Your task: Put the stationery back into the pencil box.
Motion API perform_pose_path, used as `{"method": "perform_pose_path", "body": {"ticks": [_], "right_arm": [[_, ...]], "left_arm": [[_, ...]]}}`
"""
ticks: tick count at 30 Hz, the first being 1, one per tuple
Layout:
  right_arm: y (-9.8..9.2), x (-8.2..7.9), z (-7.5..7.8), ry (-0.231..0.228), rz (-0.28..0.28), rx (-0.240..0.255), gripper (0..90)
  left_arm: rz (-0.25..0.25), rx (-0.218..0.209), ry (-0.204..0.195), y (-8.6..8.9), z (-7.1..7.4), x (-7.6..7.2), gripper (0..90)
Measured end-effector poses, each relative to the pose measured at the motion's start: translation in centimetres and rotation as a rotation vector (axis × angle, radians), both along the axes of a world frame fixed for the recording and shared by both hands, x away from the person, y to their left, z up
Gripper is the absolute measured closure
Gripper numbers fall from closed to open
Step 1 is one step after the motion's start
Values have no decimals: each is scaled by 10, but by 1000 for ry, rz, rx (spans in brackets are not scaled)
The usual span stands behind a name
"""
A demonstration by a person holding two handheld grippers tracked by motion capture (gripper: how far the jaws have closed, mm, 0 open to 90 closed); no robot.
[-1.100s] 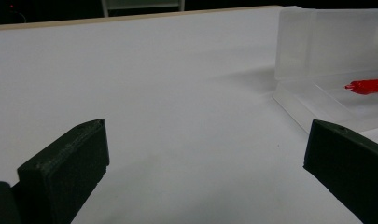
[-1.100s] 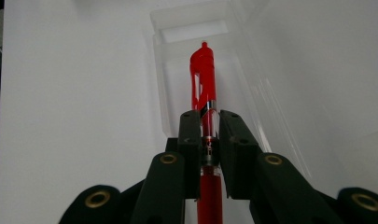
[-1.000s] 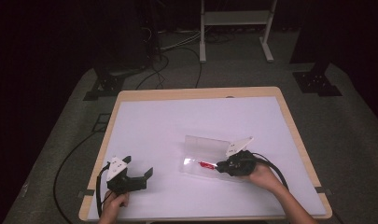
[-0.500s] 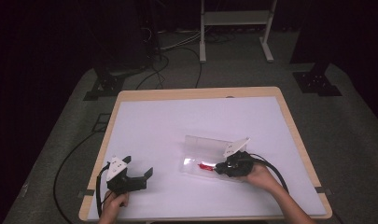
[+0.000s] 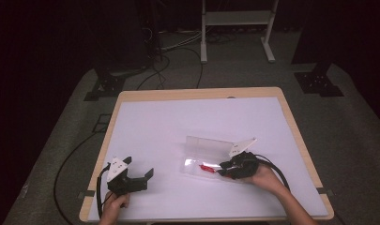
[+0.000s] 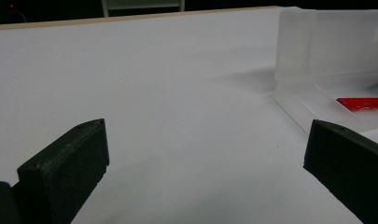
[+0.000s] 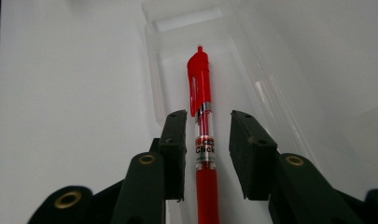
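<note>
Inside the clear plastic hinged case (image 7: 200, 84) lies the red click pen (image 7: 203, 121), my right gripper (image 7: 206, 140) just opening, jaws astride but off it; withdrawing crookedly, I judge, could drag it out.

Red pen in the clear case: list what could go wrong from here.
1. The right gripper has just been opening; its jaws flank the red pen with gaps on both sides, so lifting away carelessly could drag it out of the clear case.
2. The lid stands upright beside that gripper; a bump could knock it shut or shift the case.
3. The left gripper sits open, away from the case, so nothing steadies it.
</note>
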State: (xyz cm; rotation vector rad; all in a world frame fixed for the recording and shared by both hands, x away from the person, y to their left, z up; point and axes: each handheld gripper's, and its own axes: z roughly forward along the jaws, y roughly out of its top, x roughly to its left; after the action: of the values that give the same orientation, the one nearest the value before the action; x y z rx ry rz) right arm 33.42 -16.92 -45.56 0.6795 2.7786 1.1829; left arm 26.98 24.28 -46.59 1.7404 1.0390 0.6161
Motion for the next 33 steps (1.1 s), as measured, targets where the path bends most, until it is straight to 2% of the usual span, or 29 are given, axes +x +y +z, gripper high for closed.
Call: {"method": "perform_pose_path", "body": {"ticks": [4,12,25,33], "right_arm": [[-11,-4,7,-10,-15,21,578],[-26,-12,14,-23,-51,49,507],[-63,-28,21,-45,-120,69,471],[-88,-40,17,-44,-184,87,459]], "left_arm": [[-1,1,-1,0,0,0,0],[2,-1,1,0,0,0,0],[3,-1,0,0,0,0,0],[3,0,-1,0,0,0,0]]}}
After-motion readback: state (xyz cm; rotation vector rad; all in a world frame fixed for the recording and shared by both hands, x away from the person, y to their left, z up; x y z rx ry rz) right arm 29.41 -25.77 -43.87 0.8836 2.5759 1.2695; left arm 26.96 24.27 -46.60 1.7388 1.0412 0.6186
